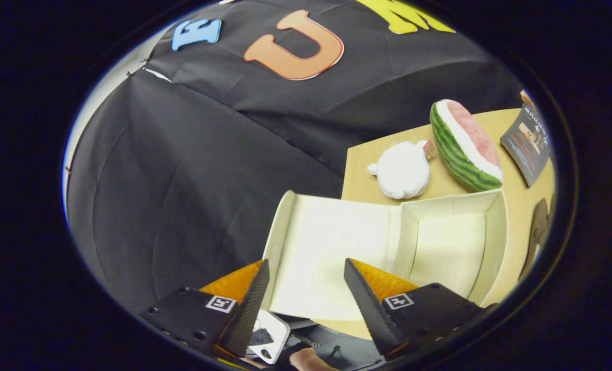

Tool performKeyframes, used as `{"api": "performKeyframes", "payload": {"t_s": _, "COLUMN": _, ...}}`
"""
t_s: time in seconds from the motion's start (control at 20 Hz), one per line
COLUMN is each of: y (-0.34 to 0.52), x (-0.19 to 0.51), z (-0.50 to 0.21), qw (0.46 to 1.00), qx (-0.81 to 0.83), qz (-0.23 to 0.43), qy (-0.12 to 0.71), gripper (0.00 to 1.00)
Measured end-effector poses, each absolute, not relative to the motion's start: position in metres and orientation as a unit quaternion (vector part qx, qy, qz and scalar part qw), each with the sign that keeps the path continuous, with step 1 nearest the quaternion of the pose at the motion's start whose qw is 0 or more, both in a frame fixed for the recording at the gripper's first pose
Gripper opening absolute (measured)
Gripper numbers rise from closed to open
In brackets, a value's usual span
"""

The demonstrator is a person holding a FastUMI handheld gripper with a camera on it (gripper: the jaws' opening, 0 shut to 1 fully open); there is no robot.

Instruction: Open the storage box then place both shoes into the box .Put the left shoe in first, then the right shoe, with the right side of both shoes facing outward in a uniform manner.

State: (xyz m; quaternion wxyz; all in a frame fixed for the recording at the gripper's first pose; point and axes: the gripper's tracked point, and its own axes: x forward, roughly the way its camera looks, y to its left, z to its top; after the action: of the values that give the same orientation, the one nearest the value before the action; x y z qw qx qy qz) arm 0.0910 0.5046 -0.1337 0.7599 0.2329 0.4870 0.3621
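Note:
A white storage box (494,242) lies open on the wooden table (520,198), its inside bare. Its lid (332,242) is folded back flat toward me and reaches out past the table's edge. My gripper (306,268) stands open just over the lid's near end, one finger at the lid's outer rim and the other over its inner face. Nothing is between the fingers. A dark shoe (539,232) lies on the table beyond the box, mostly hidden.
A white plush toy (403,170) and a watermelon-slice plush (463,147) sit behind the box. A dark booklet (528,141) lies past them. Black cloth hangs behind the table. A hand with a white device (270,337) shows below the fingers.

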Motion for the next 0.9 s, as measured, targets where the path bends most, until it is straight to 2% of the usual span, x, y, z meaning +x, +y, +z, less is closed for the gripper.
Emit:
{"api": "performKeyframes", "payload": {"t_s": 0.1, "y": 0.487, "x": 0.097, "z": -0.132, "qw": 0.766, "qx": 0.231, "qz": 0.361, "qy": 0.48, "gripper": 0.95}}
{"api": "performKeyframes", "payload": {"t_s": 0.55, "y": 0.363, "x": 0.123, "z": -0.193, "qw": 0.821, "qx": 0.138, "qz": 0.317, "qy": 0.454, "gripper": 0.96}}
{"api": "performKeyframes", "payload": {"t_s": 0.9, "y": 0.222, "x": 0.143, "z": -0.271, "qw": 0.834, "qx": 0.107, "qz": 0.236, "qy": 0.487, "gripper": 0.96}}
